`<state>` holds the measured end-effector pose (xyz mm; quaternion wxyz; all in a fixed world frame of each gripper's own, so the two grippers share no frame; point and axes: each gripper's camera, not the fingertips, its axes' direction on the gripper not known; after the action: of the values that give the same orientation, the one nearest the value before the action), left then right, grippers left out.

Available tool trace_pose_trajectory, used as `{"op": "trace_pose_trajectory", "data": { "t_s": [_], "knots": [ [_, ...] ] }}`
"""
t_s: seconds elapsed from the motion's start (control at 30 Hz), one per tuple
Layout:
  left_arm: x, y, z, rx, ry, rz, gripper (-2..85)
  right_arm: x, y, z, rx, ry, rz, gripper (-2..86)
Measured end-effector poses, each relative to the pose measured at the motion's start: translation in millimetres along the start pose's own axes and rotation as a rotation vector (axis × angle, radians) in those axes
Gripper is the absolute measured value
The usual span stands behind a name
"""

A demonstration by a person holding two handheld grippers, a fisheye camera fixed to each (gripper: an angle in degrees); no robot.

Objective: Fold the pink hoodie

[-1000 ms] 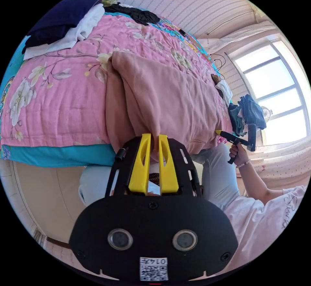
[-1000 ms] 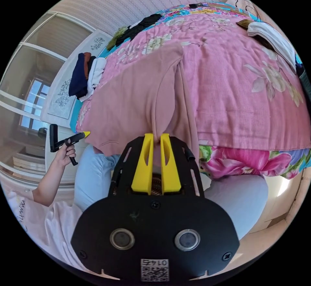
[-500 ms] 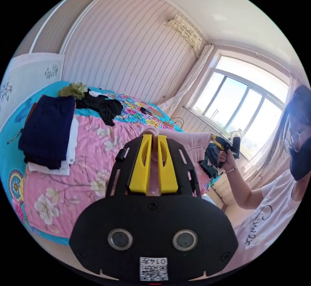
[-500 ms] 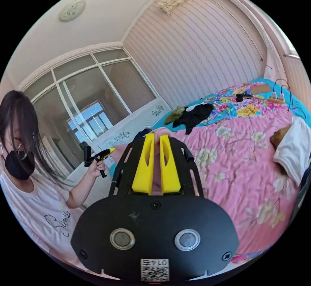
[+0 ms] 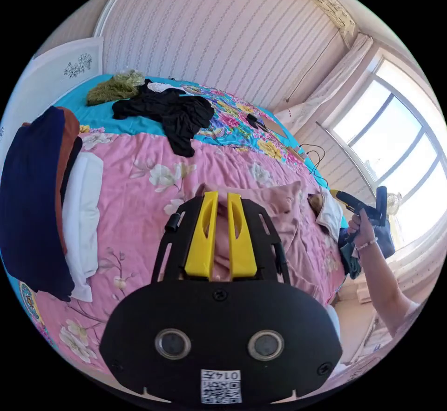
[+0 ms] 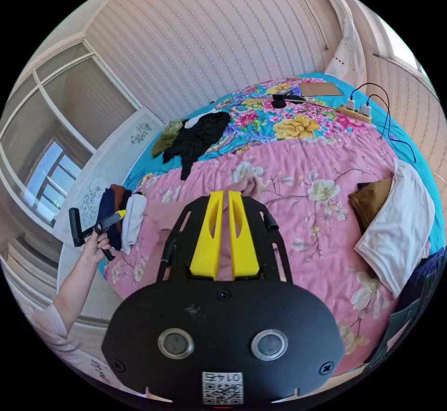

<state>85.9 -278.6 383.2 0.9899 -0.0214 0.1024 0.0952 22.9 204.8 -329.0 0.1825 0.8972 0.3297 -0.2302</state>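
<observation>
Striped wallpaper backs a bed covered with a pink flowered quilt over a turquoise sheet. On the quilt lies the pink hoodie, bunched and partly lifted, with cloth running up between the yellow jaws in both views. The left claw is clenched on a fold of the hoodie, pink fabric showing between its two jaws. The right claw is likewise clenched on hoodie cloth, with a bunch of it rising just past the jaw tips. In the left gripper view the other claw appears at the far side of the bed, held in a hand. In the right gripper view the opposite claw shows at the left edge, also in a hand. A stack of folded clothes, dark blue, brown and white, rests on the quilt. A black garment lies crumpled near the wall, beside a green one. A folded white and brown pile sits at the other side. A power strip with cables lies near the window.
</observation>
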Motion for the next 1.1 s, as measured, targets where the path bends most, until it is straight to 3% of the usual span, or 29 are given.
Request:
{"op": "trace_pose_trajectory", "data": {
  "t_s": [0.17,0.27,0.4,0.47,0.7,1.1],
  "knots": [
    [33.7,78.9,35.0,-0.148,0.115,0.172,4.8,-3.0,96.6,27.2,-0.157,0.007,-0.174,4.7],
    [76.0,139.5,64.2,-0.29,0.214,0.247,5.2,-0.6,157.3,32.6,-0.27,-0.007,-0.131,6.7],
    [118.1,191.6,103.5,-0.417,0.298,0.173,7.2,1.7,210.0,31.2,-0.371,-0.067,-0.005,7.1],
    [122.5,201.0,108.2,-0.382,0.245,0.122,7.6,-1.3,226.1,23.7,-0.336,-0.12,0.047,6.1],
    [87.4,206.3,107.7,-0.316,0.359,-0.134,7.8,-6.0,228.0,28.2,-0.266,-0.184,0.108,1.2],
    [66.9,207.1,86.6,-0.21,0.431,-0.159,-0.7,-21.5,229.2,22.8,-0.229,-0.198,0.106,0.1]
  ]
}}
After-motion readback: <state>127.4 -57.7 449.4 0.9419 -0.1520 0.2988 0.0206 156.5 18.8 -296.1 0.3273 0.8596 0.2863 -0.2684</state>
